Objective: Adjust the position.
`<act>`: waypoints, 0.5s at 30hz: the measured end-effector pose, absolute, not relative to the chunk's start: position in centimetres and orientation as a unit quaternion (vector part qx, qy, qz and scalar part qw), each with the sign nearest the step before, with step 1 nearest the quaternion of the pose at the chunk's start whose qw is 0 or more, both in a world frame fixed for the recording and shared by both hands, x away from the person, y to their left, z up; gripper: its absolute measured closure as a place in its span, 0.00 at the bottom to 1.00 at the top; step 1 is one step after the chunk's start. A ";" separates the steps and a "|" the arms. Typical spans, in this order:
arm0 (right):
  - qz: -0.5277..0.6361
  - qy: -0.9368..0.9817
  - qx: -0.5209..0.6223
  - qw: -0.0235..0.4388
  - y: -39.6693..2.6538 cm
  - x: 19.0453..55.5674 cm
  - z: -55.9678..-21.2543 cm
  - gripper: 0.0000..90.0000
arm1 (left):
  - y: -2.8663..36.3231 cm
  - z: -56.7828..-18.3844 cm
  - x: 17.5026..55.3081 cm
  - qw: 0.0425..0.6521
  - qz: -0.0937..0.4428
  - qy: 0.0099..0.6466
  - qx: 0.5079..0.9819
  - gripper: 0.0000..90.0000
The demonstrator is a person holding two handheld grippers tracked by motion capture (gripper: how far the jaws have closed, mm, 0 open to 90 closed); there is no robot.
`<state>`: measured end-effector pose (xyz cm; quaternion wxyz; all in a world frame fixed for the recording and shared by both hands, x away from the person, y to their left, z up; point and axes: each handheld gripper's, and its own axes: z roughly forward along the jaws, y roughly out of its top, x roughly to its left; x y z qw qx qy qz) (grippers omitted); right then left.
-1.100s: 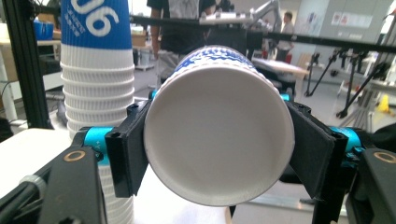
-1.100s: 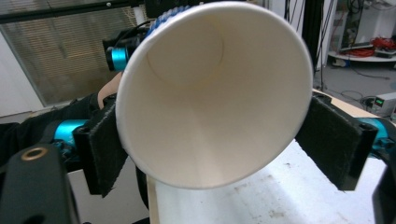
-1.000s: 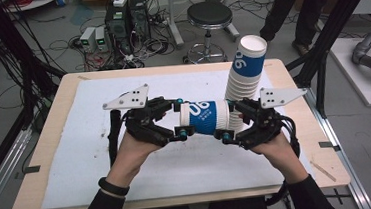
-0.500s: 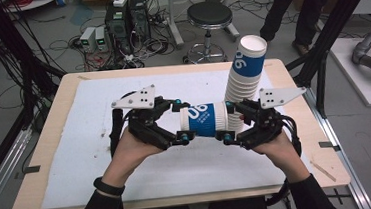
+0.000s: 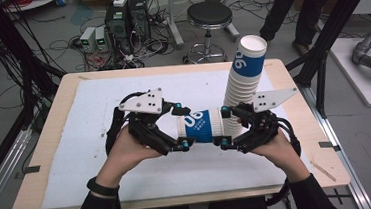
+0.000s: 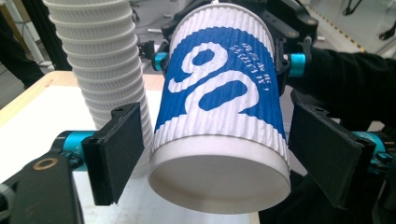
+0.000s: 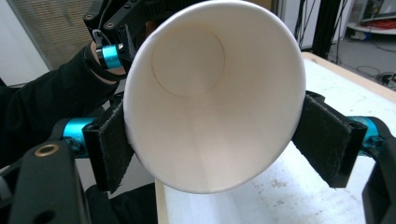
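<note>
A blue-and-white ribbed paper cup [image 5: 202, 125] lies on its side in the air between both grippers. My right gripper [image 5: 221, 126] is shut on its rim end, and the right gripper view shows the pads pressing the cup's [image 7: 210, 102] open mouth; its jaws have just been closing. My left gripper [image 5: 181, 126] flanks the base end. Its jaws have just been opening, and in the left gripper view the pads [image 6: 119, 151] stand clear of the cup [image 6: 219, 93] on both sides. A tall stack of cups [image 5: 244, 77] stands upright just behind the right gripper.
A white sheet [image 5: 99, 116] covers the wooden table [image 5: 55, 195]. On the floor behind the table are a black stool [image 5: 210, 15], computer boxes [image 5: 123, 14] with cables, and a standing person's legs [image 5: 291, 6]. Black frame posts rise at both sides.
The left gripper's jaws have spread apart off the cup's base end. The right gripper and the cup have stayed where they were.
</note>
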<state>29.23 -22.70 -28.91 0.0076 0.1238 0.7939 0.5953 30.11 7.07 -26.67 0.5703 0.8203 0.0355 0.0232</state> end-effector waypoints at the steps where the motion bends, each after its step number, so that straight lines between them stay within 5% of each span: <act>1: 0.594 0.796 0.121 0.008 -22.6 29.2 -28.9 0.22 | 7.0 -26.7 30.1 0.566 0.023 0.035 0.823 0.20; 15: 0.590 0.798 0.117 0.013 -22.4 29.3 -29.0 0.20 | 7.0 -27.1 30.3 0.562 0.013 0.024 0.827 0.32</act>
